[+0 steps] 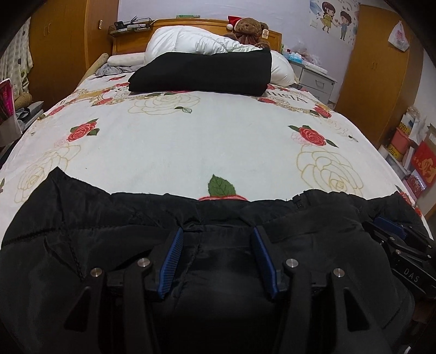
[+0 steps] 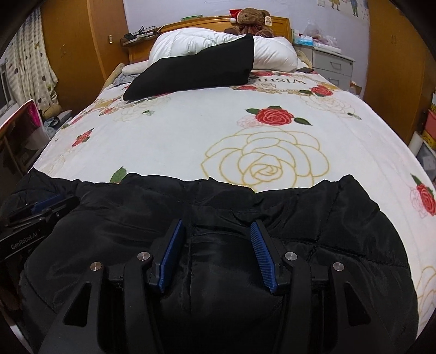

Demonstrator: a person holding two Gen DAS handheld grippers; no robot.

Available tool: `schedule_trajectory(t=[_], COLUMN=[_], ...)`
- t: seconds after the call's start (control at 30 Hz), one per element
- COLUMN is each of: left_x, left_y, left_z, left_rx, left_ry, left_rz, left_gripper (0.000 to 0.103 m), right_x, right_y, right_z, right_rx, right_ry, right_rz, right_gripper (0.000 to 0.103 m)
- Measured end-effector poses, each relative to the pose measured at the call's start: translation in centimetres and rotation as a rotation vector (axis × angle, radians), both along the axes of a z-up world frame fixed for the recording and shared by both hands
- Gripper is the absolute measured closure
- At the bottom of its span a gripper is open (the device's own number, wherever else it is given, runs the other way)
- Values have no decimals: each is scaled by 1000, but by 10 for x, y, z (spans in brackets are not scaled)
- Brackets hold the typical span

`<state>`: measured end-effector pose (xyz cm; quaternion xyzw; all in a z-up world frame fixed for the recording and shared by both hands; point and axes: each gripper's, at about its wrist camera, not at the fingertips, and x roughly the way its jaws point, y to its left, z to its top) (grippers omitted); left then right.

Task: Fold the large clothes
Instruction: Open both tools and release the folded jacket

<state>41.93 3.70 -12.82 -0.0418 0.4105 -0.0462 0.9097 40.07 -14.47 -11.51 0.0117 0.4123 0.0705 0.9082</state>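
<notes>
Rose-print bedspread (image 1: 169,141), shiny black quilted jacket (image 1: 81,231) bunched at near edge, both hand-held grippers (image 1: 216,234) (image 2: 216,227) parted, gripping nothing.

Both cameras ride just behind their tongs, tilted down along them and facing up the bed (image 1: 218,130) toward the headboard (image 2: 275,21). The left tongs (image 1: 218,231) and right tongs (image 2: 218,226) sit close above the black jacket (image 1: 81,239). Each view catches the other's tongs at its edge.
</notes>
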Motion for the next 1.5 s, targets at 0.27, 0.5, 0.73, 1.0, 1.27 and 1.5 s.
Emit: schedule_trajectory(t=[0.27, 0.5, 0.73, 1.0, 1.27, 1.5], left_x=[3, 7, -9, -10, -4, -43], left_y=[-3, -4, 14, 87, 81, 101], left_z=[-3, -4, 48, 16, 2, 51], left_rx=[17, 24, 20, 91, 116, 79], left_ry=[2, 10, 20, 39, 20, -26], left_rz=[5, 5, -18, 98, 124, 117], left_gripper=[47, 47, 48, 45, 45, 46], right_x=[1, 3, -31, -25, -4, -48], right_y=[0, 0, -23, -79, -76, -79], right_z=[-5, -6, 55, 14, 1, 60], right_rx=[-4, 2, 17, 31, -5, 3], right_ry=[1, 9, -51, 8, 52, -28], right_rz=[-7, -11, -5, -131, -145, -106], right_gripper=[52, 52, 52, 52, 52, 53])
